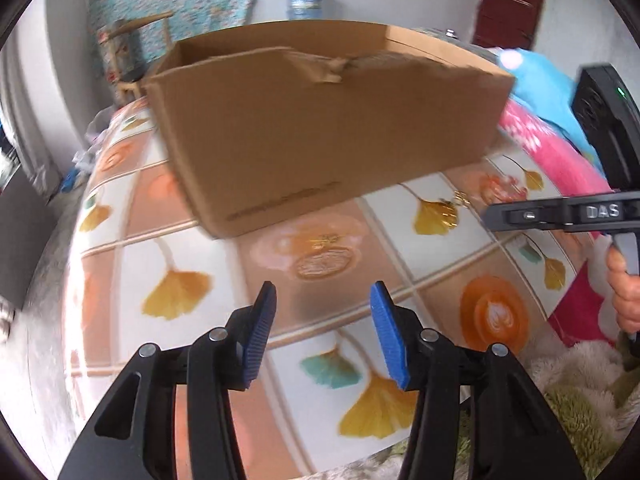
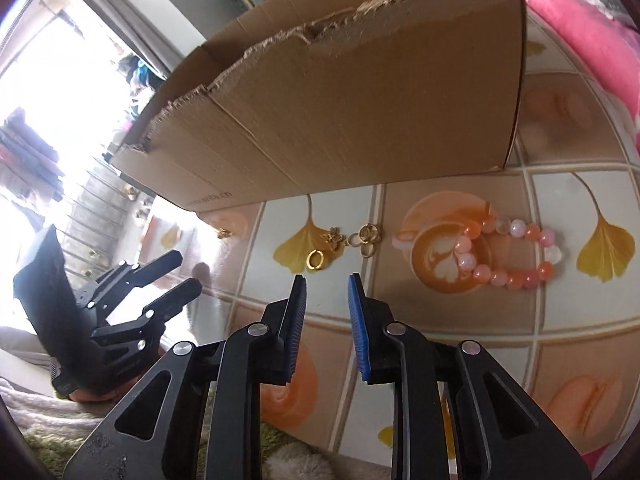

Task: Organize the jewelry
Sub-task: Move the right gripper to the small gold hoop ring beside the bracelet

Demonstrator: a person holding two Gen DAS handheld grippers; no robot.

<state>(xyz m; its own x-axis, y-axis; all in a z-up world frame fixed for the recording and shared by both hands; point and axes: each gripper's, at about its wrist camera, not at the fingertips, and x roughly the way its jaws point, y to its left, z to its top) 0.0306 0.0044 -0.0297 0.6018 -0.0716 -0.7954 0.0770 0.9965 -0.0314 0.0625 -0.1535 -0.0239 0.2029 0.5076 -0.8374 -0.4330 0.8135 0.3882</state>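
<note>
Both tools, left [image 1: 323, 294] and right [image 2: 327, 285], gape empty; glossy bead bracelet [image 2: 516, 252] and gold rings [image 2: 316, 260] lie near the torn cardboard box [image 2: 360, 100].

My two wrist cameras sit low and close, facing the brown cardboard box [image 1: 320, 120] [image 2: 340, 96]; both share the leaf-patterned tablecloth [image 1: 208, 248] [image 2: 560, 320].

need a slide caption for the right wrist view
Open right gripper nears gold rings beside bead bracelet, below cardboard box.
</note>
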